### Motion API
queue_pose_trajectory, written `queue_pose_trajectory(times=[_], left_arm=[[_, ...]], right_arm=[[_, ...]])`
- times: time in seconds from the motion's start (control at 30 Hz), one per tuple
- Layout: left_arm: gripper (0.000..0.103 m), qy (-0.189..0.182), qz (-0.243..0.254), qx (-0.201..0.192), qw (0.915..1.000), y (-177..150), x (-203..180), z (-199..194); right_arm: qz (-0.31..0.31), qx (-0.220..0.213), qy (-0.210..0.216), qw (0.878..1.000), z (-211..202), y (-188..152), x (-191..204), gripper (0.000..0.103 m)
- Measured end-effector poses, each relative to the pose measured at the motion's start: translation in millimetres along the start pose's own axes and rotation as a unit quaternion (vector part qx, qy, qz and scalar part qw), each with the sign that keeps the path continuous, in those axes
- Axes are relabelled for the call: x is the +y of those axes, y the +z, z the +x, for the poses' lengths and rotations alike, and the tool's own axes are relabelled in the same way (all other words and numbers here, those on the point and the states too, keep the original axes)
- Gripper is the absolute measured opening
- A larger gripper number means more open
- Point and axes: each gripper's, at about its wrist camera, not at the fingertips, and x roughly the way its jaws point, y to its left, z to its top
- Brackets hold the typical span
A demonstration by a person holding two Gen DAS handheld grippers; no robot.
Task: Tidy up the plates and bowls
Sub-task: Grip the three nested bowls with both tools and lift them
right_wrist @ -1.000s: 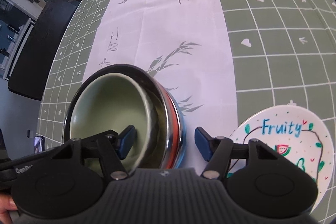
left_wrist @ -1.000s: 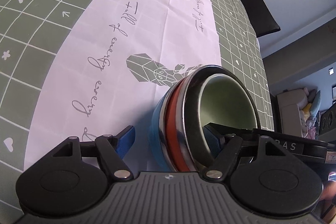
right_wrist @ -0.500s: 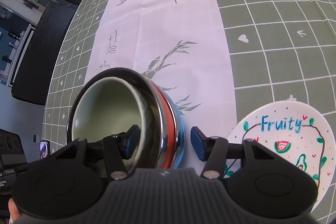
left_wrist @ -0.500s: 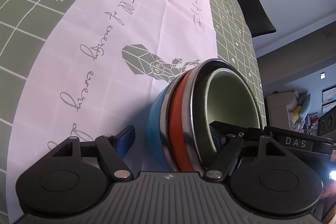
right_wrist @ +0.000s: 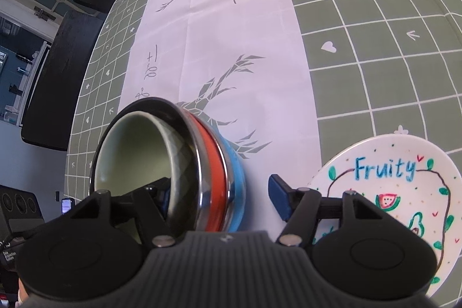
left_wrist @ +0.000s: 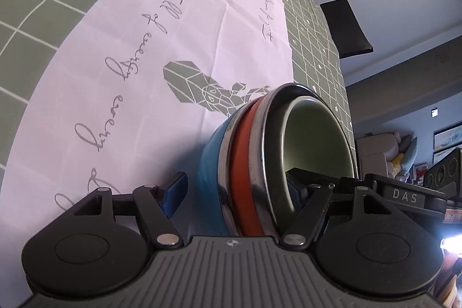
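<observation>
- Left wrist view: your left gripper (left_wrist: 234, 192) is spread wide and straddles the rim of the bowl stack (left_wrist: 245, 163), one finger outside the blue bowl (left_wrist: 209, 160), one inside the green bowl (left_wrist: 314, 140). The stack stands on the white runner (left_wrist: 173, 48). Four nested bowls are probably heavy; the steel rim (left_wrist: 260, 152) looks slippery.
- Right wrist view: your right gripper (right_wrist: 219, 195) is also apart over the opposite rim, touching nothing firmly. The Fruity plate (right_wrist: 384, 178) lies just beside and seems fragile. Take hold across the whole rim, both sides together, so no bowl slides.

Glossy metal bowl (left_wrist: 257, 146), matt paper runner (left_wrist: 179, 28)
</observation>
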Motion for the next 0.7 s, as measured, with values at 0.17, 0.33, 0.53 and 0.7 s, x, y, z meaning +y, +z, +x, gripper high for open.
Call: queue_pose_trajectory(times=[0.17,0.33,0.53,0.7], left_arm=[[0.076,0.023,0.015,0.012,0.9996,7,-7,-2],[0.058,0.064,0.075,0.010,0.9951,7,-32,-9],[0.051,0.093,0.095,0.024,0.9909,9,-42,-13],[0.050,0.095,0.097,0.048,0.9896,11,-42,-11]], right_arm=[[-0.006,-0.004,-0.004,1.000,-1,-1,3,0.062],[-0.015,0.005,-0.005,1.000,-4,-1,12,0.045],[-0.009,0.027,-0.012,1.000,-9,-3,16,0.047],[0.000,0.034,-0.027,0.999,-8,-5,18,0.045]])
